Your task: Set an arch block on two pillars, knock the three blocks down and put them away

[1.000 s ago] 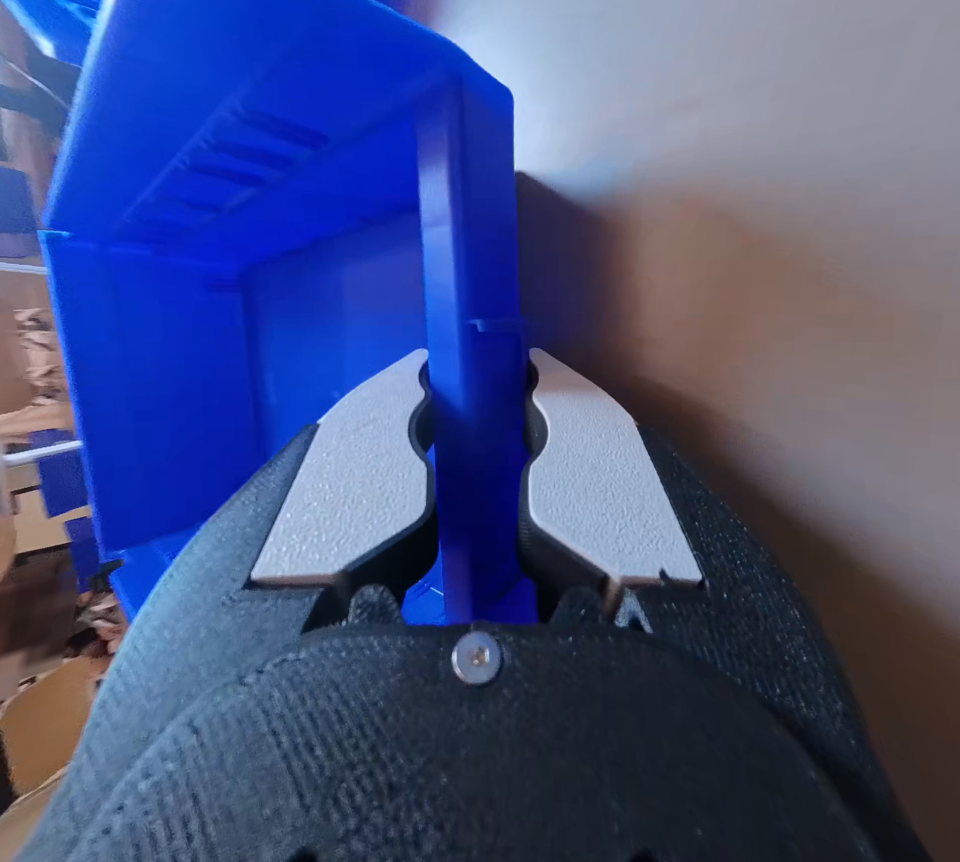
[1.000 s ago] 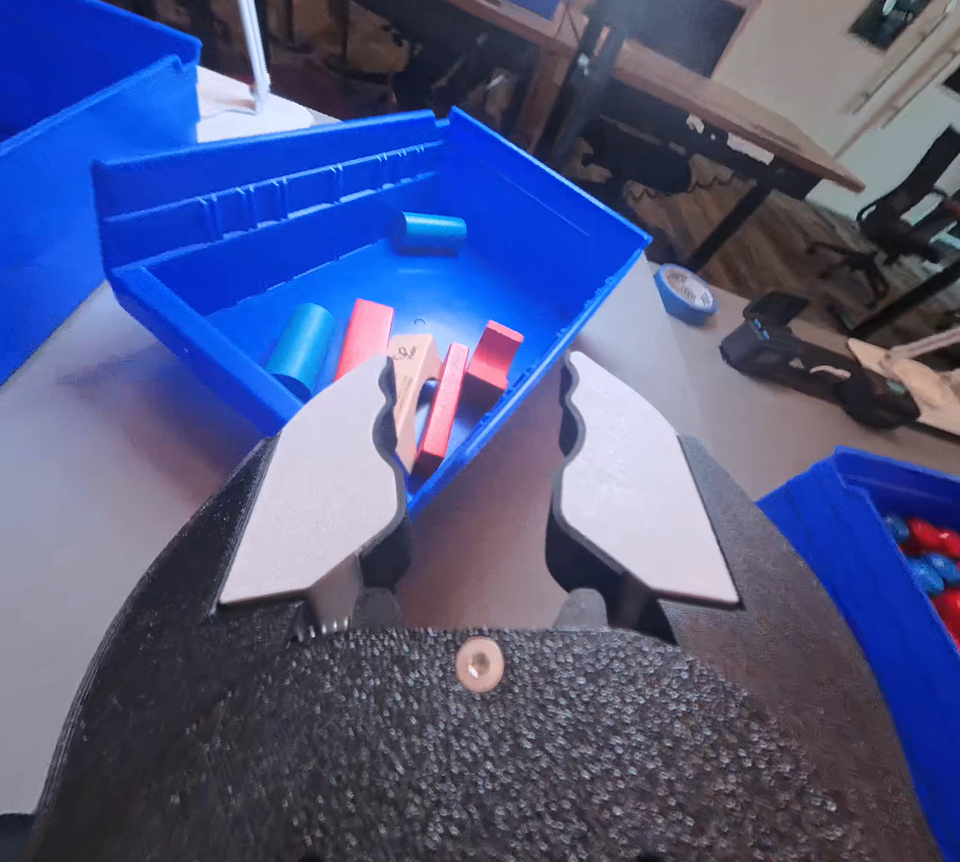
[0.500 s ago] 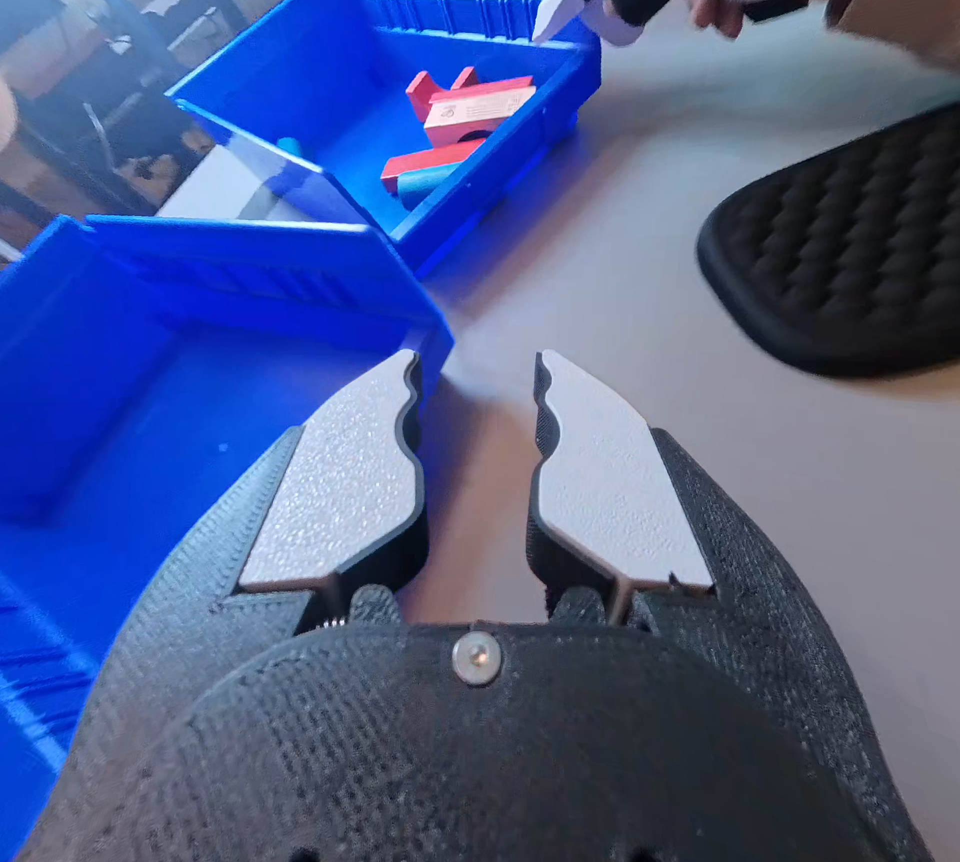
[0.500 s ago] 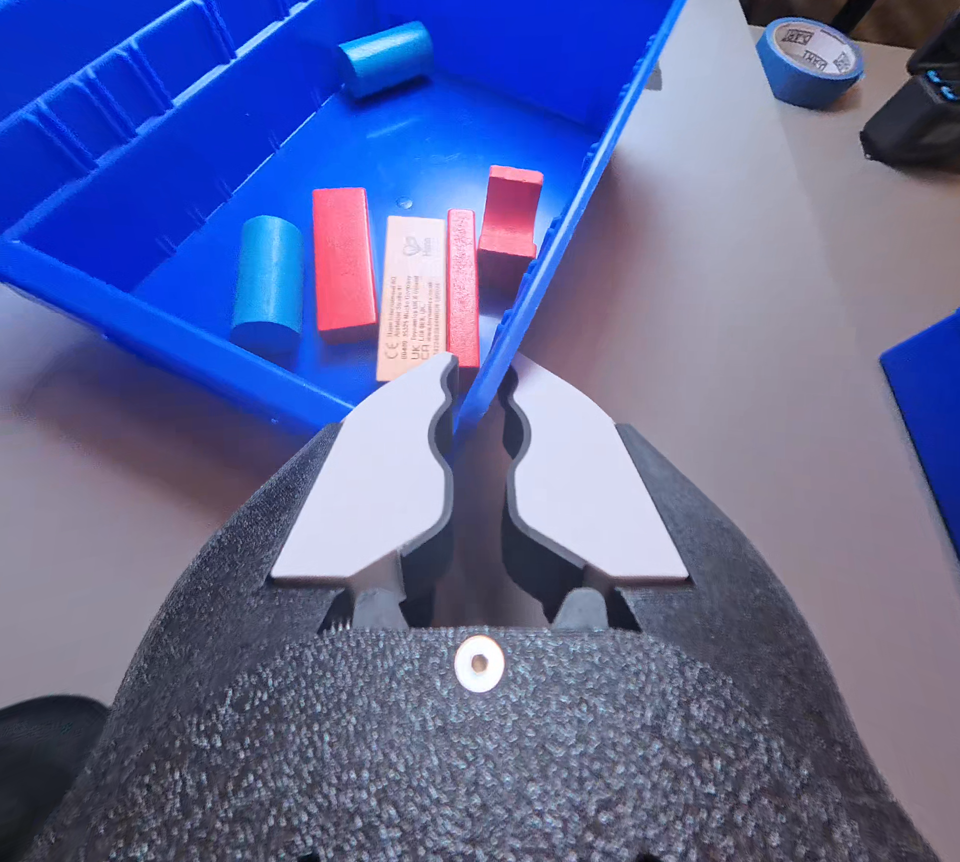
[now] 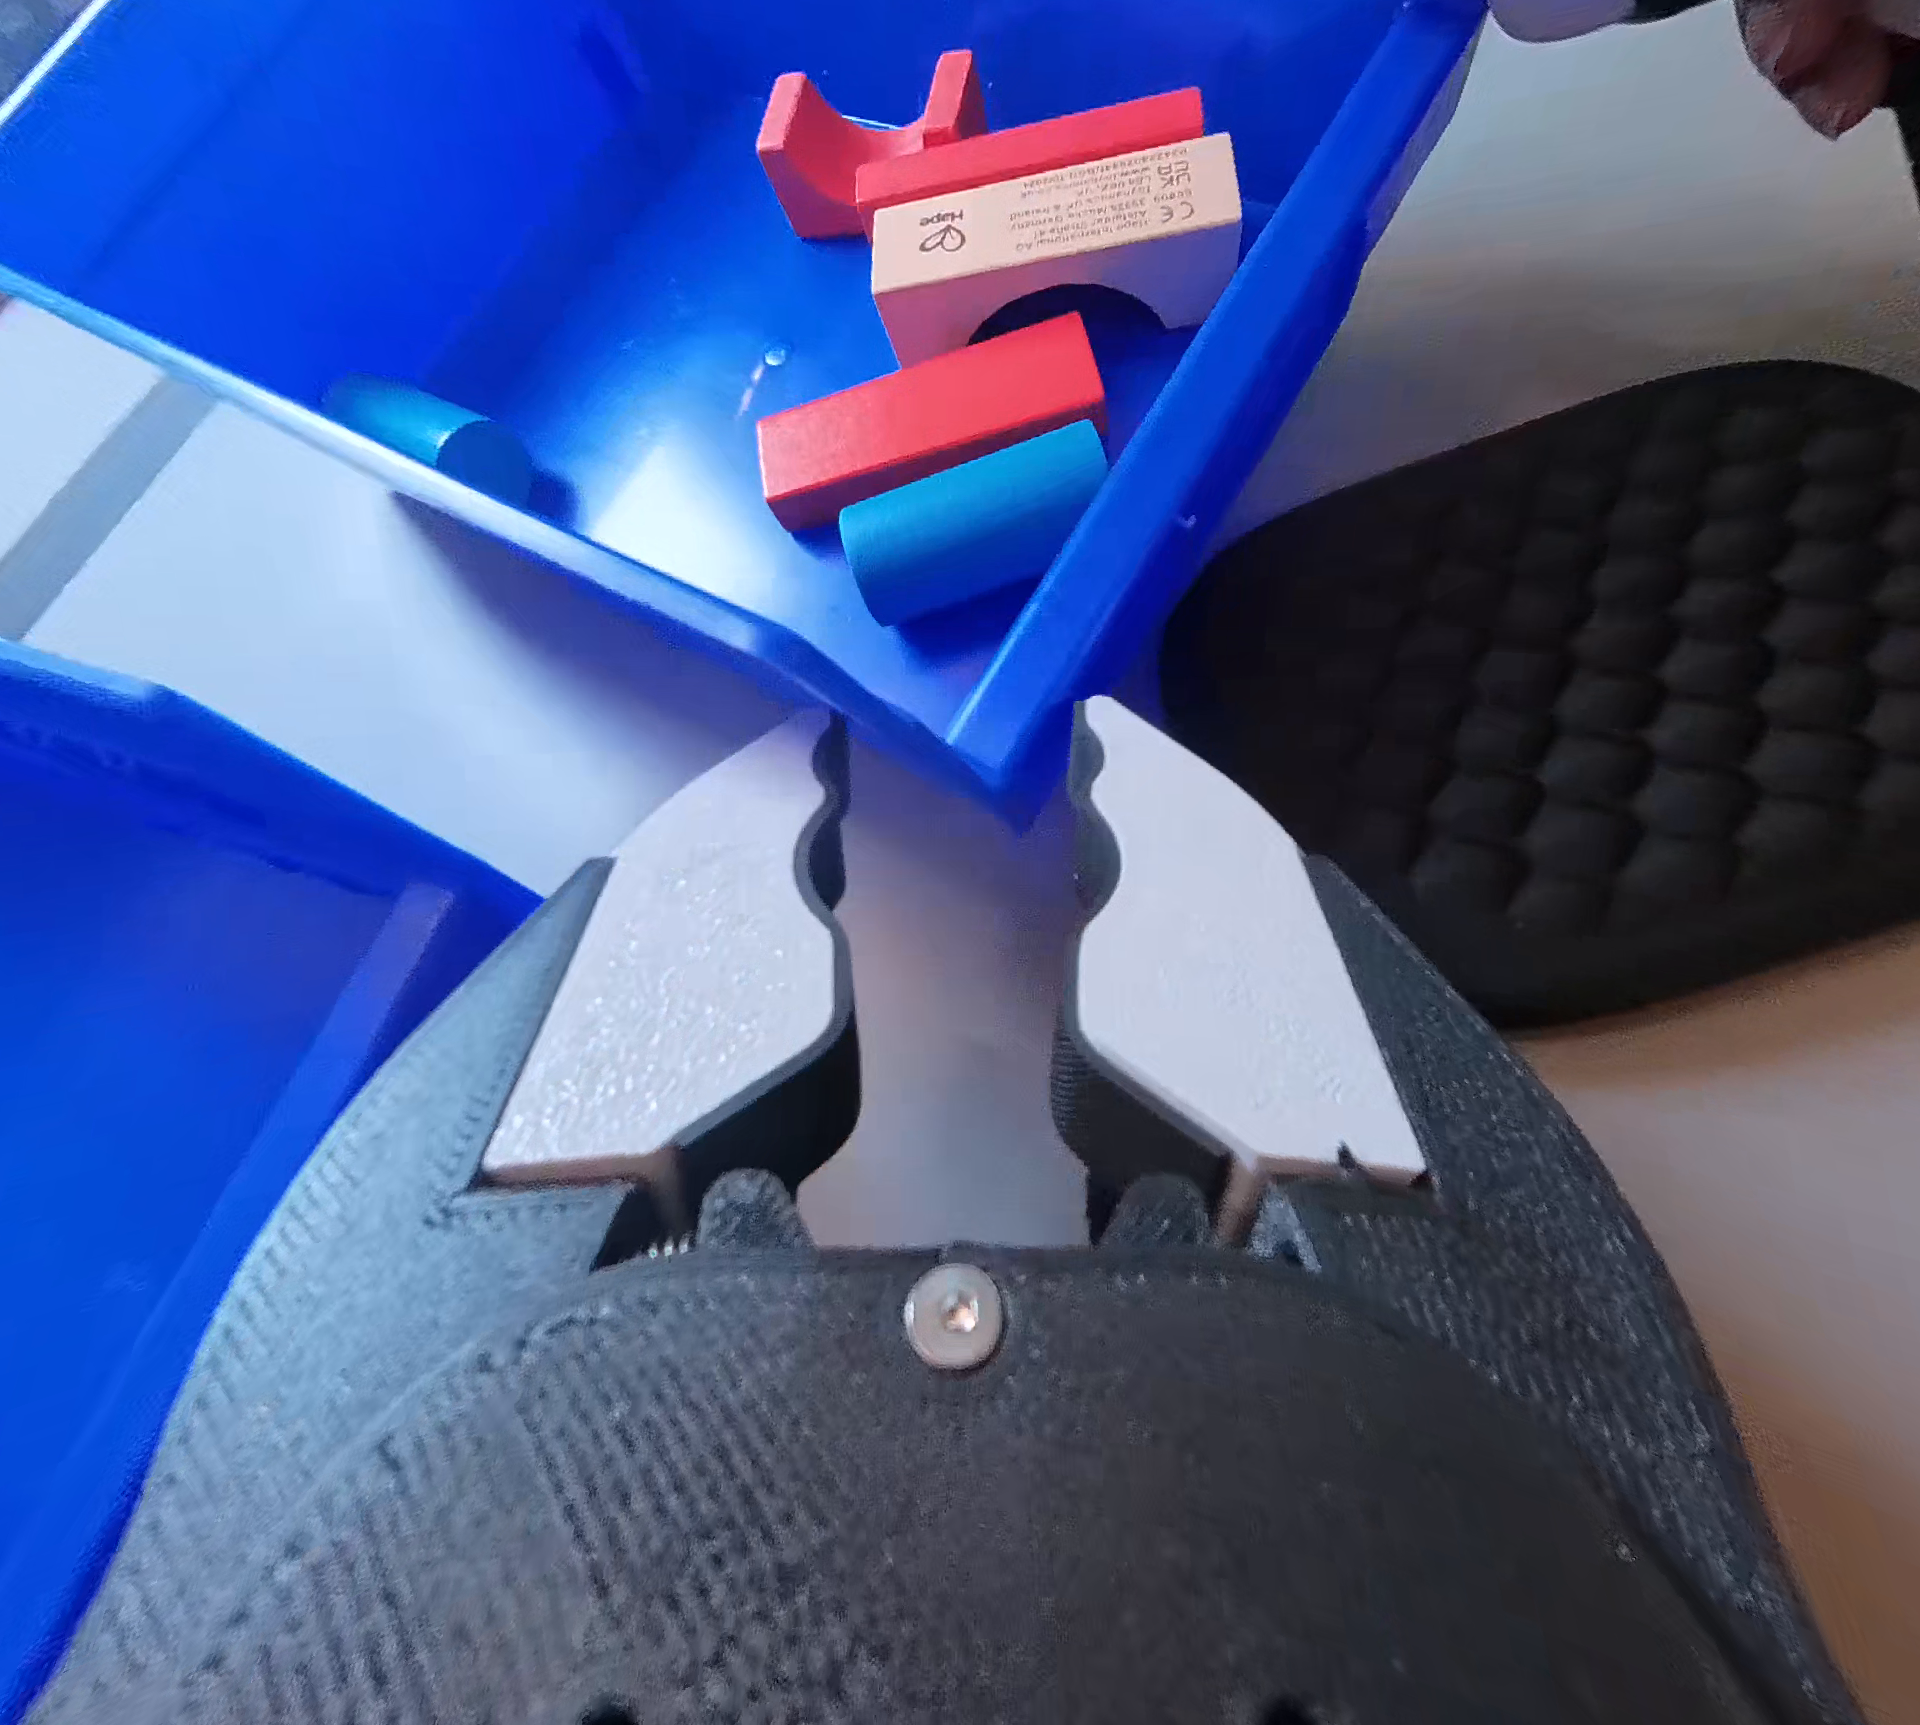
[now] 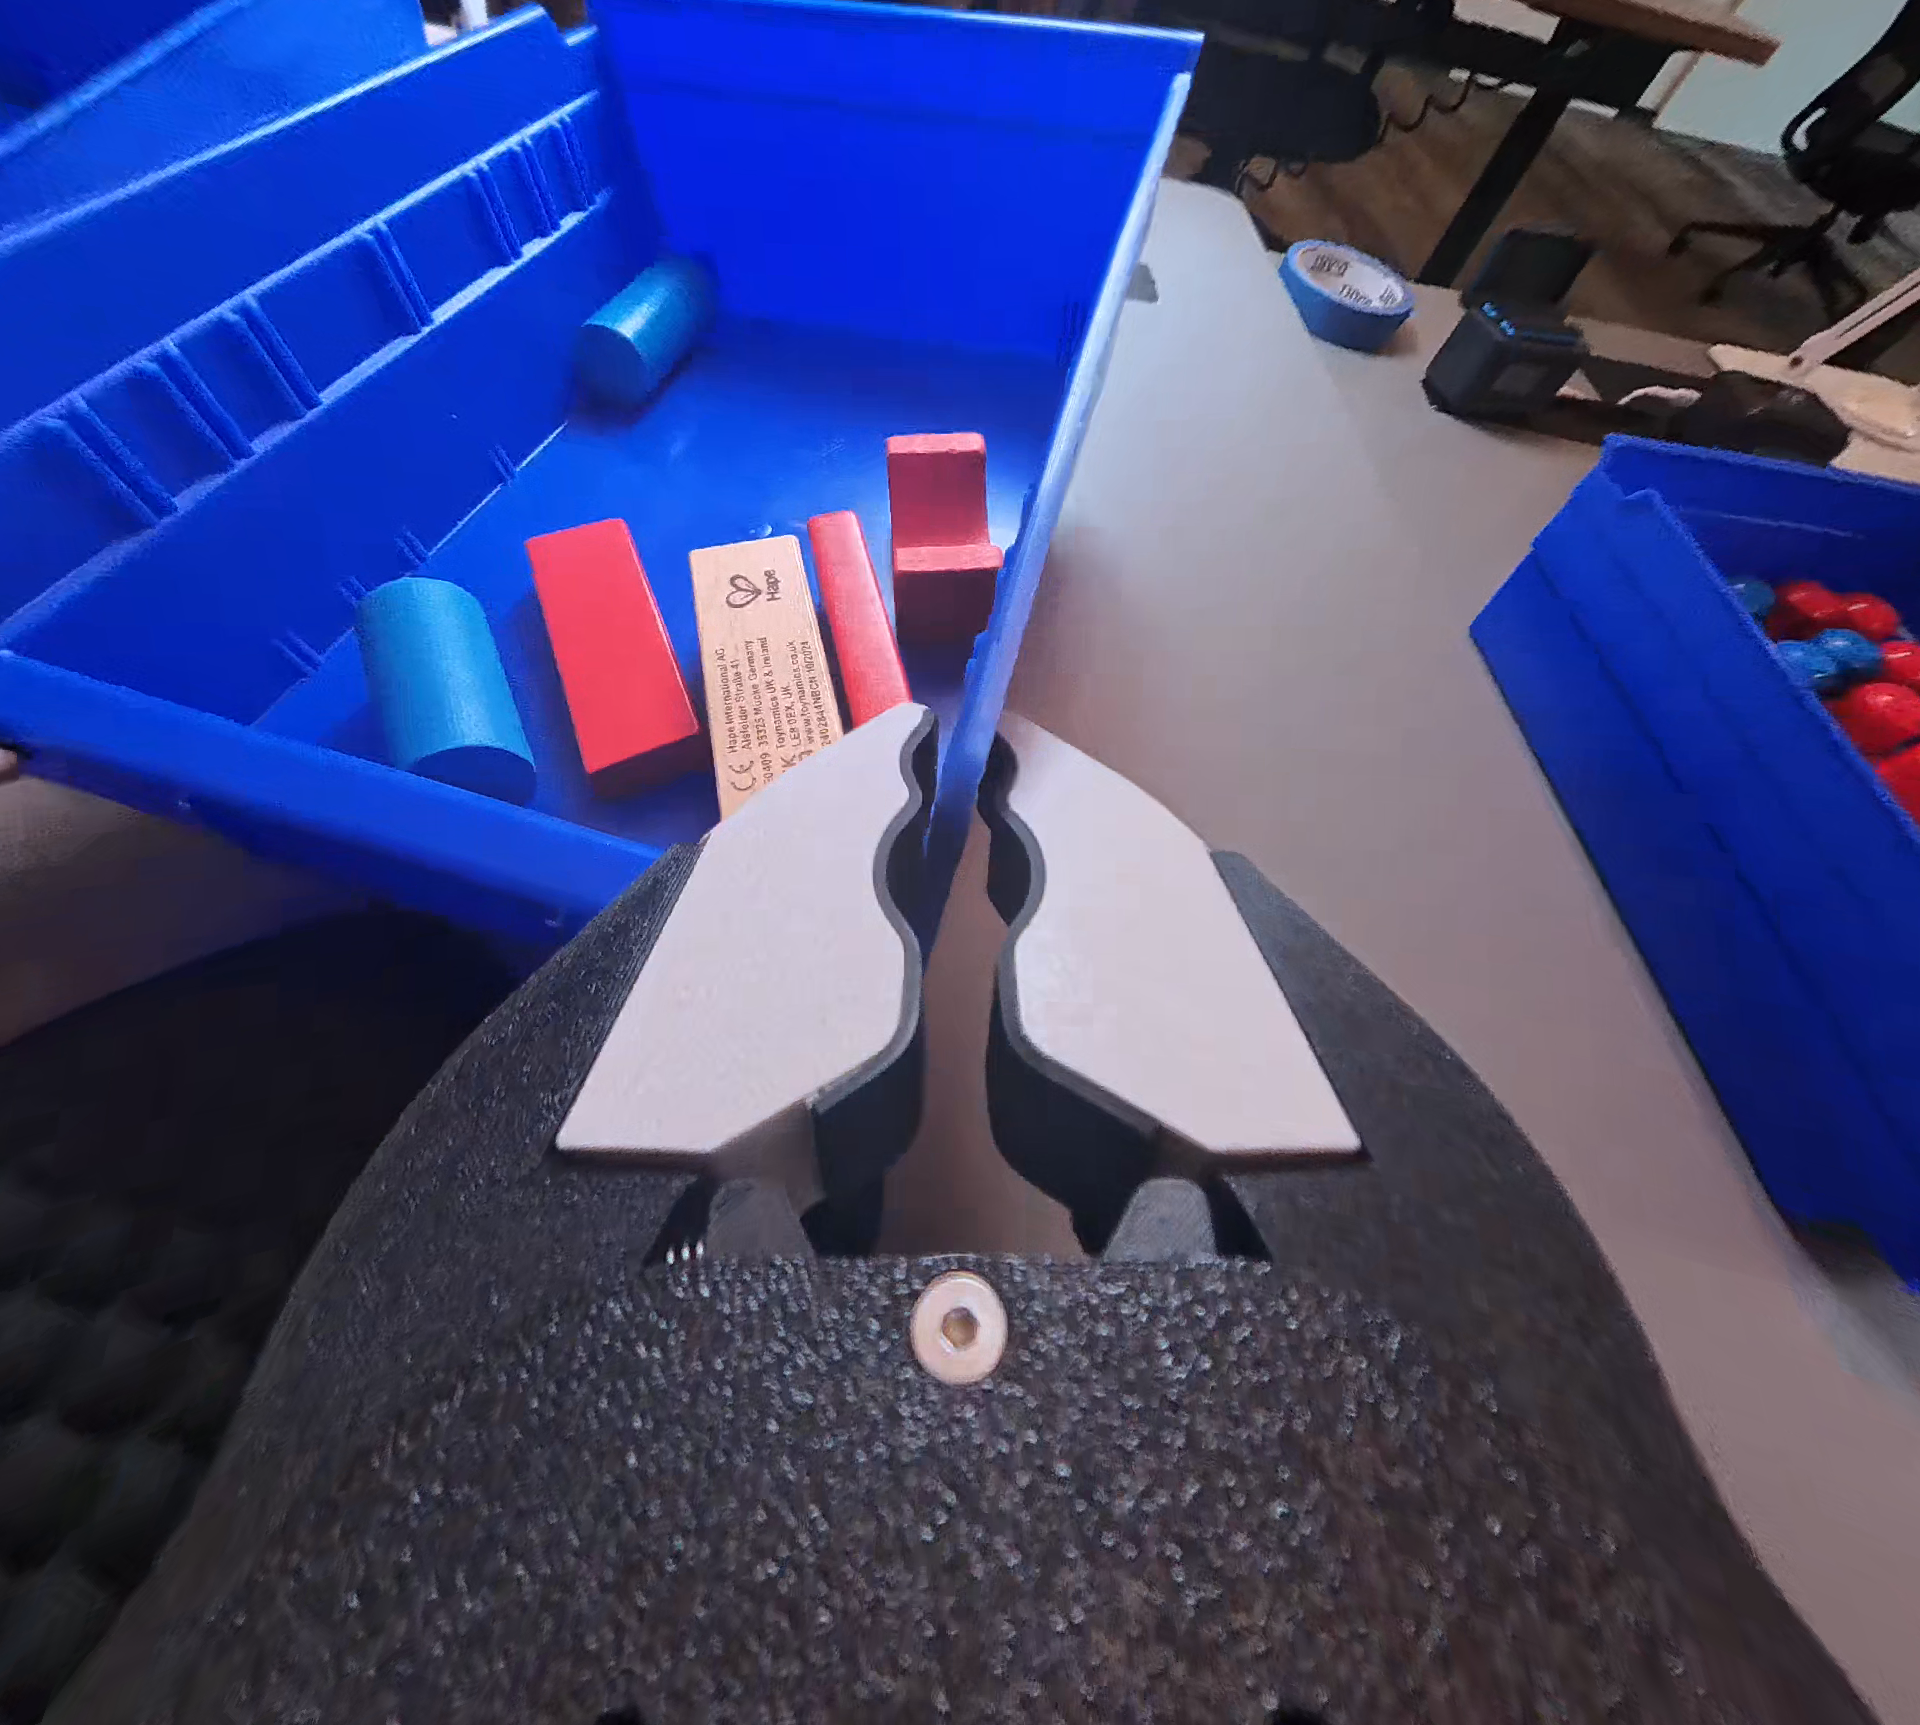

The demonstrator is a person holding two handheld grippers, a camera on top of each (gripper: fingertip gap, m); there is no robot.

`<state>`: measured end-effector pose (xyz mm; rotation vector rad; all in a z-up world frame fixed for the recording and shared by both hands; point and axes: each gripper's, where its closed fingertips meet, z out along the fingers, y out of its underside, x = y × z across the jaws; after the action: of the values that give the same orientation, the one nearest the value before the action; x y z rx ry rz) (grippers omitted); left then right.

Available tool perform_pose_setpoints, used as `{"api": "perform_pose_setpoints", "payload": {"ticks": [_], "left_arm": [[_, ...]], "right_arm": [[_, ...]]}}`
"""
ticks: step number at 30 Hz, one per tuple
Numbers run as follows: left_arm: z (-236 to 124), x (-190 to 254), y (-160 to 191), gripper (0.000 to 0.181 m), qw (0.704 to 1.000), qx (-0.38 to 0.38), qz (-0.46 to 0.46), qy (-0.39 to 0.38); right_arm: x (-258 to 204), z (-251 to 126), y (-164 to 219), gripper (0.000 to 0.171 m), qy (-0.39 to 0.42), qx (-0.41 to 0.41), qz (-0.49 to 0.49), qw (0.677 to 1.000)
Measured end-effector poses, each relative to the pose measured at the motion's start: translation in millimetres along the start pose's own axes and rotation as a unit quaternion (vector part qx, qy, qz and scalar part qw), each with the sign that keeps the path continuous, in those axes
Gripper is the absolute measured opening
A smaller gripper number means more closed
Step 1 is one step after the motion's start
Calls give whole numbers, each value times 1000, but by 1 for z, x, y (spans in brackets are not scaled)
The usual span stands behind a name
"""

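Pinching the right-hand wall of the blue bin (image 6: 904, 179), the right gripper (image 6: 956, 776) has its jaws pressed onto the thin plastic. Inside lie a natural wood arch block (image 6: 764, 667), red blocks and two blue cylinders (image 6: 442, 688). Nearer the bin's corner, the left gripper (image 5: 951, 771) has its jaws apart, with the corner between the tips.

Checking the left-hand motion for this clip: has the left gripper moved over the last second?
Yes. The left gripper let go of the empty bin and came forward to the corner of the block bin, open.
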<state>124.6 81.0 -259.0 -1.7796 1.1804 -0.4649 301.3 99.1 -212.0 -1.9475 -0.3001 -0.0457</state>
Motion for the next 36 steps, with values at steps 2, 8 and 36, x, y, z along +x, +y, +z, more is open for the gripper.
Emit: {"api": "perform_pose_setpoints", "payload": {"ticks": [2,8,36], "left_arm": [[-11,0,-11,27,999,21,23,-12],[-78,-10,-66,12,988,102,89,-74],[-449,-93,113,12,847,11,-55,-529]], "right_arm": [[3,-12,-13,7,9,24,3,1000],[-12,-40,-74,7,-28,104,38,993],[-454,-30,-111,16,-453,92,-45,886]]}}
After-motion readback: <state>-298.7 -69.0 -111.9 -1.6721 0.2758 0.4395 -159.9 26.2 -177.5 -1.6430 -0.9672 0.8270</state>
